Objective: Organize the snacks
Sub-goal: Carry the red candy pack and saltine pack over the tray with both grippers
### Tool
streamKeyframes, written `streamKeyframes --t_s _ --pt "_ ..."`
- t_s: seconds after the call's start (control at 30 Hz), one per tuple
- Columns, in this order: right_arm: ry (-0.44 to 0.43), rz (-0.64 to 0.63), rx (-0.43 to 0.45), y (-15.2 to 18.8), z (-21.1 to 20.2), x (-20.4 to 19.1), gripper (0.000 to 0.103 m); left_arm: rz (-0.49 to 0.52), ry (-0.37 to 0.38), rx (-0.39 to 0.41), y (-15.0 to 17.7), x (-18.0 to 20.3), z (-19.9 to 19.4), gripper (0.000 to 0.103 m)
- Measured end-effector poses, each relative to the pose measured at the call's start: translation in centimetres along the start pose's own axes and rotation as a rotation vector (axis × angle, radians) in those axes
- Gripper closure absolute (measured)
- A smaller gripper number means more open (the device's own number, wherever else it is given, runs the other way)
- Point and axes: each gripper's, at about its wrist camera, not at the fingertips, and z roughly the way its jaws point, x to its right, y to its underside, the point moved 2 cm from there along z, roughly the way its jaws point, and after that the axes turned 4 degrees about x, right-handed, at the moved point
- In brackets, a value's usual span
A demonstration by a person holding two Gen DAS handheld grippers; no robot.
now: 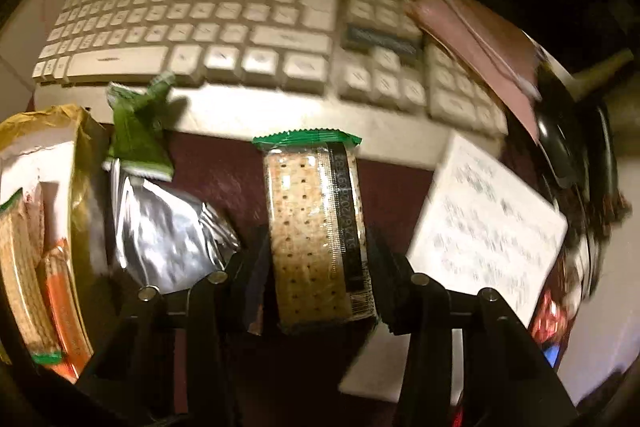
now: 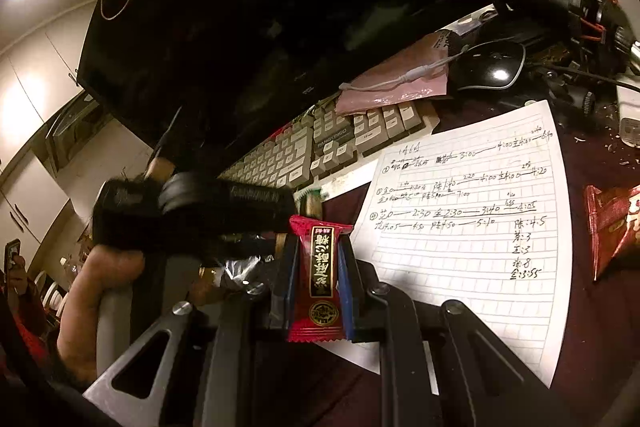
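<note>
**Cracker pack between your left jaws, long axis along the fingers**

Your left gripper [image 1: 320, 259] stood half spread astride the cracker pack [image 1: 316, 227]; whether the pads pressed, you could not tell. Pack: long, clear film, green crimped end toward the keyboard [image 1: 224, 23], lying on the dark desk [image 1: 224, 179]. Left of it: crumpled silver foil wrapper [image 1: 168, 231], then a gold box [image 1: 48, 211] of snacks. Your right gripper [image 2: 318, 267] was clamped on a glossy red candy [image 2: 318, 279], held above the ruled paper [image 2: 472, 227]
</note>
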Motion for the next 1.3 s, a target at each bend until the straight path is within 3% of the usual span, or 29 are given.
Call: streamKeyframes --t_s 0.17,0.33,0.43,0.5,0.6,0.7,0.9,1.07,1.3 --pt "0.001 0.021 0.015 -0.1 -0.4 0.3 0.086 0.053 0.049 -0.015 3.8 0.0 -0.9 0.054" --pt "0.003 0.027 0.012 -0.2 -0.3 0.5 0.086 0.085 0.037 0.048 5.4 0.1 -1.3 0.055" --pt "0.004 0.03 0.018 -0.2 -0.4 0.6 0.086 0.083 0.08 0.15 7.3 -1.4 -4.2 0.056" --pt "0.006 0.031 0.017 -0.2 -0.3 0.6 0.086 0.06 0.148 0.224 8.6 -2.8 -7.0 0.056" --pt "0.005 0.021 0.009 -0.2 -0.1 0.4 0.086 -0.002 0.251 0.283 8.2 -5.8 -10.4 0.056" --pt "-0.018 -0.013 -0.004 -0.1 0.3 -0.3 0.086 -0.069 0.302 0.349 8.4 -9.7 -14.0 0.056" --pt "-0.114 -0.157 -0.063 0.8 1.6 -5.7 0.086 -0.157 0.24 0.473 10.9 -16.3 -18.5 0.056" --pt "-0.255 -0.288 -0.159 2.7 3.7 -13.0 0.086 -0.203 0.174 0.502 11.6 -19.7 -18.4 0.056" --pt "-0.312 -0.435 -0.285 6.2 7.5 -19.1 0.086 -0.257 0.089 0.493 13.0 -23.6 -17.7 0.056"
